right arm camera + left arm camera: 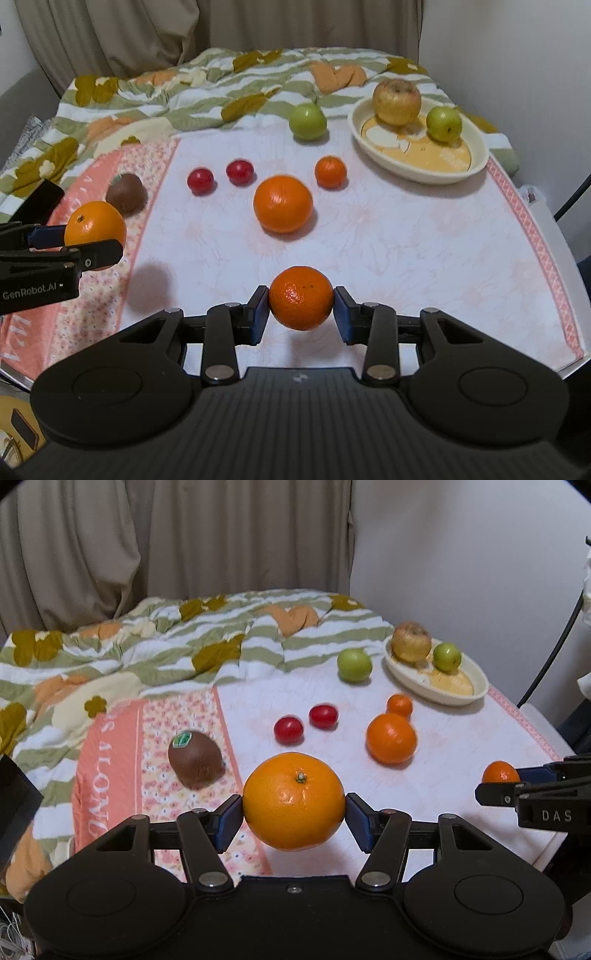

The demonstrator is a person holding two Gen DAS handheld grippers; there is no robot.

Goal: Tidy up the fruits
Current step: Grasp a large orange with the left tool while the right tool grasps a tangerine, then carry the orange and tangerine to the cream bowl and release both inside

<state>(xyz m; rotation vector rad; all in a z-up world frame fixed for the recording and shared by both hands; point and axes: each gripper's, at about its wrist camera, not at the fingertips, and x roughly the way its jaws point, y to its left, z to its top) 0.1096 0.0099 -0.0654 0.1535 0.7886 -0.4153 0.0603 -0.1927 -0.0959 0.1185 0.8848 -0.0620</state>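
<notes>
My left gripper (294,814) is shut on a large orange (294,800) and holds it above the cloth; it also shows in the right wrist view (95,228). My right gripper (300,308) is shut on a mandarin (301,297), which also shows in the left wrist view (500,772). On the cloth lie another orange (283,204), a small mandarin (330,171), two red tomatoes (200,180) (240,171), a kiwi (125,193) and a green apple (307,120). A cream oval dish (476,162) holds a yellow-brown apple (396,96) and a small green apple (444,123).
A rumpled floral quilt (192,99) lies along the far and left side of the white and pink tablecloth (424,240). Curtains and a wall stand behind. A black cable (554,650) hangs at the right. The table's edge runs close on the right.
</notes>
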